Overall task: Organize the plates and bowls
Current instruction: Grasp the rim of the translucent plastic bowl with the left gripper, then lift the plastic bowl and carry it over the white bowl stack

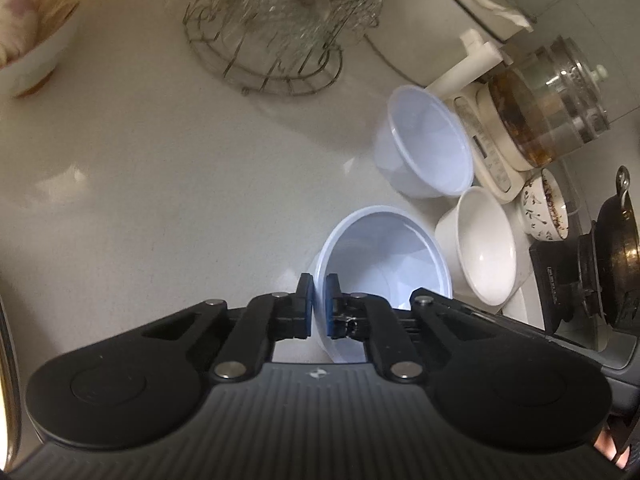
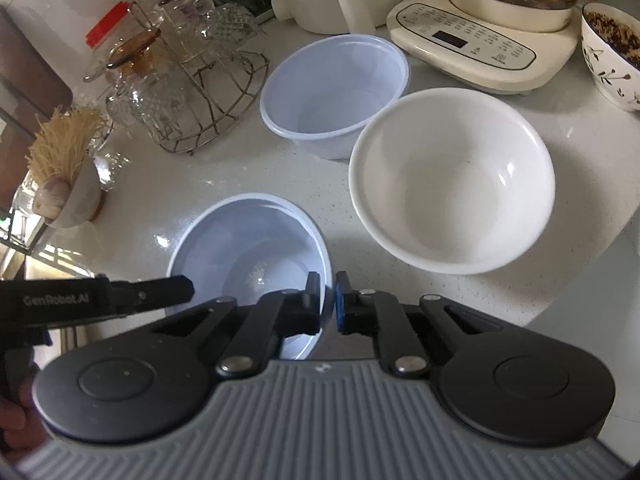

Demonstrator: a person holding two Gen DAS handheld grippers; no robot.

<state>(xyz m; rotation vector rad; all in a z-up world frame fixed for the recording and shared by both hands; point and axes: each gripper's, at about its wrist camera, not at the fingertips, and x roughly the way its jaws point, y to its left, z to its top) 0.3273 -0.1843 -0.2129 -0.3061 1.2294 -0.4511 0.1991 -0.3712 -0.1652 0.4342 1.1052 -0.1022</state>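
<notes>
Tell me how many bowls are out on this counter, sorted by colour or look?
Pale blue plastic bowls: 2, the near one pinched at its rim by both the left gripper and right gripper, and the far one.
Plain white bowl: 1
White flower-patterned bowl, filled with something dark: 1
White bowl holding noodles: 1
Total: 5

A pale speckled stone countertop (image 2: 256, 172) stretches ahead of the jaws, daylight glinting off it, with a wire rack of glassware (image 2: 188, 80) beyond to the left and a cream kettle base (image 2: 480, 44) beyond to the right.
</notes>
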